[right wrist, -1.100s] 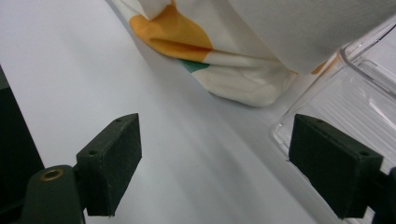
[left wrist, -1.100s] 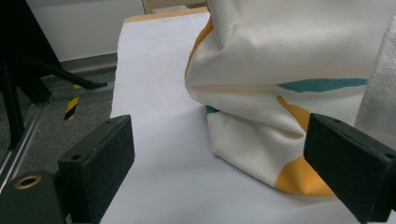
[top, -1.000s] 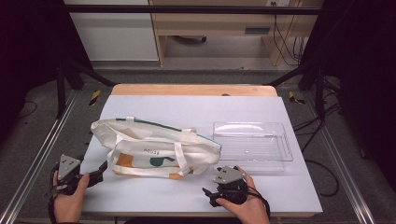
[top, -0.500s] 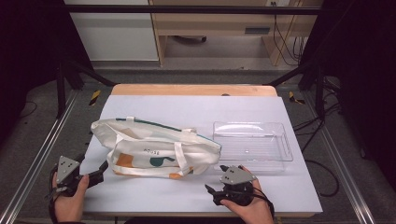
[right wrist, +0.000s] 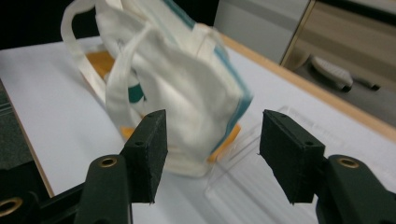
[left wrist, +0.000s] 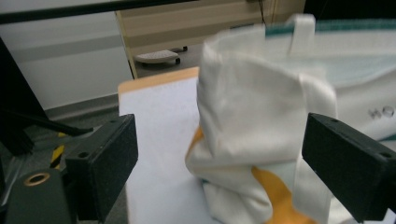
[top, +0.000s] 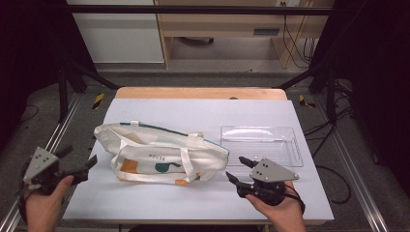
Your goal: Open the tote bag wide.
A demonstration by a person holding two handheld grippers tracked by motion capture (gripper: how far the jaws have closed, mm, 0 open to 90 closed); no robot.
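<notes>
A cream tote bag with orange and teal print lies slumped on the white table, its straps draped over the front. My left gripper hovers open just off the table's left edge, pointing at the bag's left end. My right gripper sits open near the front edge, aimed at the bag's right end, with nothing between the jaws. A clear plastic tray lies flat to the right of the bag, touching its corner.
The table's wooden far edge faces a cabinet and desk. Metal rails run along both sides. Bare table surface lies behind the bag and along the front edge.
My right gripper has drifted slightly right and nearer the front edge. The left gripper has barely shifted. The bag and tray have not moved.
</notes>
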